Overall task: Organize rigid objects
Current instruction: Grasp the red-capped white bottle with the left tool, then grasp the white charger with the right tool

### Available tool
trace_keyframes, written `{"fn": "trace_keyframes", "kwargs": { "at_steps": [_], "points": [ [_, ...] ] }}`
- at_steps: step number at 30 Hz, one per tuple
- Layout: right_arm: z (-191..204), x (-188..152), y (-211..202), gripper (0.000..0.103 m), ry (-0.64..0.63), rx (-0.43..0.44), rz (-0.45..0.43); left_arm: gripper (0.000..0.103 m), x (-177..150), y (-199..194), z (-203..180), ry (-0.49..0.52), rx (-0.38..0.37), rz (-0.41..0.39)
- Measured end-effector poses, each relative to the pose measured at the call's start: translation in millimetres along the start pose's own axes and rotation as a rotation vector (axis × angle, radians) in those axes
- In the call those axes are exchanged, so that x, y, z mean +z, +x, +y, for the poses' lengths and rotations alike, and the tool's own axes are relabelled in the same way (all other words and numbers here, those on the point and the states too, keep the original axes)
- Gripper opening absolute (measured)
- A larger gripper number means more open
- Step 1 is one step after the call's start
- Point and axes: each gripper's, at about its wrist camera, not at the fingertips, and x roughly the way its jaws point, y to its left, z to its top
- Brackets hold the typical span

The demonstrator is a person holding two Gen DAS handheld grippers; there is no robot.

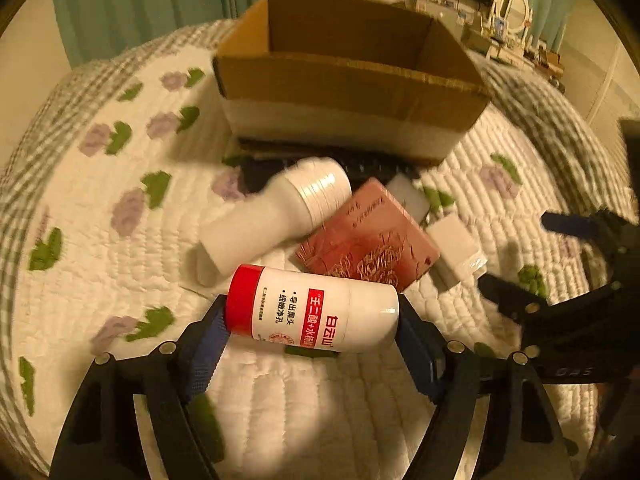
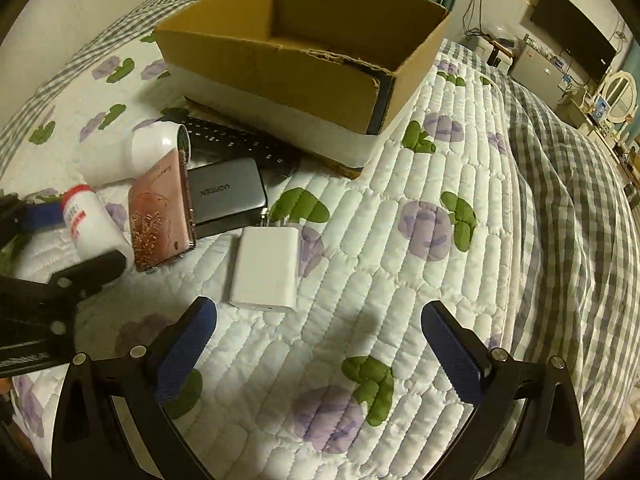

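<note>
I see a quilt [image 2: 400,160] with purple flowers and a checked border, green curtains [image 1: 140,8] behind it, and a dark screen [image 2: 572,32] and oval mirror [image 2: 618,90] beyond its far-right edge.

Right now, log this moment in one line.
left gripper: closed on red-capped bottle | right gripper: open, empty | cardboard box: ahead

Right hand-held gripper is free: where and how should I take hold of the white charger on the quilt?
Grip the white charger across its two long flat sides, at mid-body, coming down from above. It lies flat, prongs pointing toward the grey power bank, with bare quilt along both long sides. The right hand-held gripper is open, nearly in line with it.
</note>
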Motion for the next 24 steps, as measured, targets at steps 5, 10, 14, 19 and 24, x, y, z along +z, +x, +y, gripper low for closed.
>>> {"fn": "trace_keyframes", "kwargs": {
  "at_steps": [5,10,14,19,24],
  "points": [
    [4.3,5.5,5.1,0.103,0.001,0.009,0.003,0.079,11.5,-11.8,8.5,-0.013,0.007,-0.028],
    [15.6,11.3,21.4,0.090,-0.024,0.010,0.016,0.079,16.2,-10.3,14.7,-0.017,0.022,-0.026],
    [24.4,12.9,37.5,0.079,-0.042,0.023,0.038,0.079,14.3,-5.7,18.1,-0.023,0.022,-0.010],
    [33.2,15.2,43.5,0.069,-0.090,-0.001,0.021,0.079,12.5,-1.5,16.0,-0.017,0.013,0.004],
    [36.6,18.1,47.2,0.041,-0.112,-0.003,0.023,0.079,11.9,0.1,13.7,-0.013,0.008,0.011]
  ]
}}
